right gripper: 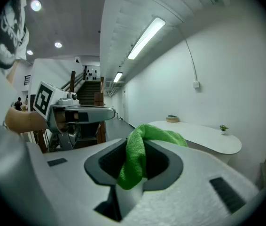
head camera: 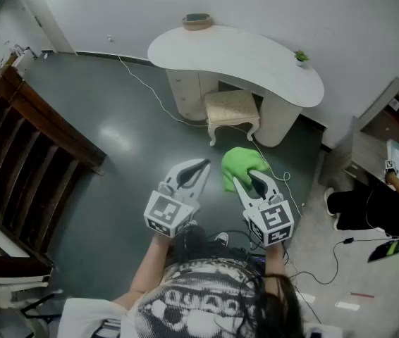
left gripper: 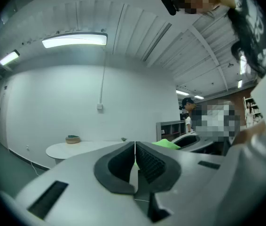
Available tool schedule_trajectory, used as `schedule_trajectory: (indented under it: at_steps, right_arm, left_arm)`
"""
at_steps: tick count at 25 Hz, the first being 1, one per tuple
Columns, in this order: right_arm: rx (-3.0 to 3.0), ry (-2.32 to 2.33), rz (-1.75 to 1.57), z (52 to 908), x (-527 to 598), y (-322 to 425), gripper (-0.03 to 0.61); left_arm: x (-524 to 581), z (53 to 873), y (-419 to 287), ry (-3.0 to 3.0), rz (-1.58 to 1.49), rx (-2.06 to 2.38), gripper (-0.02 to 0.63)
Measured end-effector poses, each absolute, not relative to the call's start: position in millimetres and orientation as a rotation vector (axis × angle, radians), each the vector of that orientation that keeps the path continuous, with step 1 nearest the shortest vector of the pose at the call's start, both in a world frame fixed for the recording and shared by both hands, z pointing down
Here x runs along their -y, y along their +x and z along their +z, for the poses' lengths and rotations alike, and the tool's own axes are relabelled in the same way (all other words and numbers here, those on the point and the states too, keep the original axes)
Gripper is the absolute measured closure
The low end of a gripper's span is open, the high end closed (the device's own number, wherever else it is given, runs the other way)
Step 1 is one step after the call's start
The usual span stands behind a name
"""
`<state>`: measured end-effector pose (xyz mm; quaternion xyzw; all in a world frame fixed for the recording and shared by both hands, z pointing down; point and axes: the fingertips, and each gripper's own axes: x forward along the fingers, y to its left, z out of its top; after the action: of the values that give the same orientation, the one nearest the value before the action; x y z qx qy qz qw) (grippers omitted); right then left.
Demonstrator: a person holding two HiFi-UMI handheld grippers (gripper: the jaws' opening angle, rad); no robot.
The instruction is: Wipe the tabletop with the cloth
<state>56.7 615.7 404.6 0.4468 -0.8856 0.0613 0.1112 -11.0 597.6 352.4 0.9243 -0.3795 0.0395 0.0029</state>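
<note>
Two claws: both held in front of the person, above the dark floor (head camera: 108, 125) and side by side.
Left claw (head camera: 204, 163): jaws pressed together in the left gripper view, with nothing between them.
Right claw (right gripper: 134, 166): clamped on the cloth, which fills the gap between its pads.
Cloth (head camera: 240, 163): bright green, bunched, spilling up and over the right claw's tips; well apart from the table.
Table (head camera: 256, 58): white, curved top, against the far wall.
On the table: a small bowl (head camera: 197, 21) at one end, a little green plant (head camera: 302, 56) near the other.
Stool (head camera: 232, 108): pale, tucked partly under the table.
Cable (head camera: 150, 94): thin, trailing across the floor.
</note>
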Motion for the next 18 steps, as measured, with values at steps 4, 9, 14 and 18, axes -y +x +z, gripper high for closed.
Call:
schedule_trajectory:
  at_steps: [4,9,14,18]
  right_arm:
    - [2.599,1.338,0.15,401,-606,69,0.488]
    - [2.626,1.325,0.155,401,-604,71,0.486]
    - [2.651,1.291,0.182,407,-596,71,0.485]
    - [2.671,1.256,0.21,411,-585,64,0.485]
  left_arm:
    - [-583,353,-3,2.942,0.081,1.178,0.606]
    - [-586,352,-4,2.919,0.064,1.214,0.606]
    - [-578,359,-6,2.904,0.073,1.25,0.606]
    - [-567,361,-11,2.893,0.103,1.274,0.606]
